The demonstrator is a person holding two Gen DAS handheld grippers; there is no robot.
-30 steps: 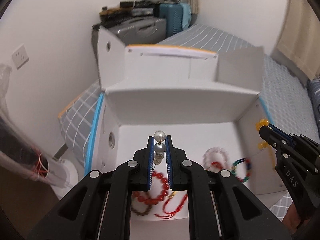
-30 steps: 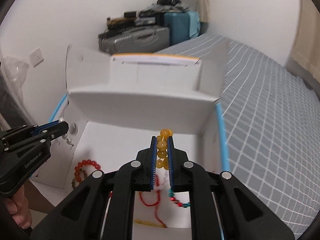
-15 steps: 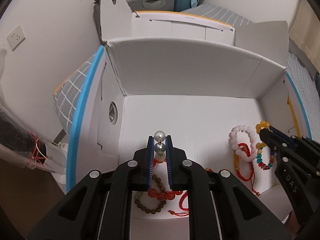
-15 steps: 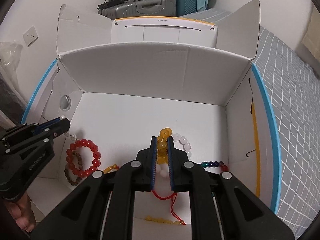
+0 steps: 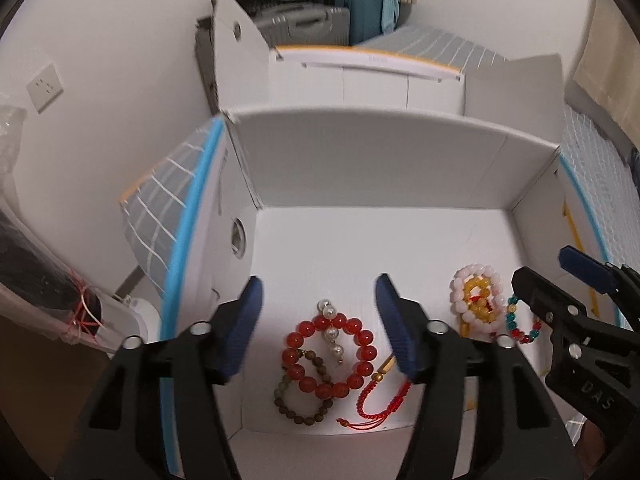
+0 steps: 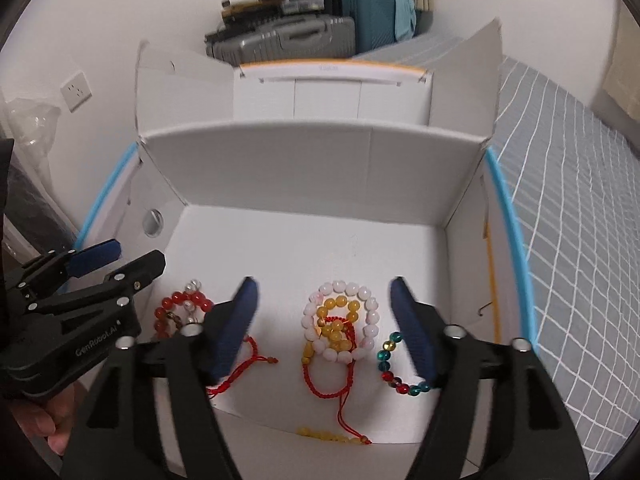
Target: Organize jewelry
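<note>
Both my tools spread wide, empty — pearl strand (image 5: 333,330) dead ahead of left tool (image 5: 319,320), long axis along fingers; pink-amber cluster (image 6: 340,330) under right tool (image 6: 325,330).

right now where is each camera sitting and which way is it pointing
Left wrist: sits on the left gripper, looking forward and down into the white box; its own open fingers frame the red bead bracelet and pearl string; the right gripper enters at right.
Right wrist: sits on the right gripper, looking into the same box; open fingers frame the white bead bracelet; the left gripper and a hand show at left.
Shared: box, red bead bracelet, white bead bracelet, suitcases.
</note>
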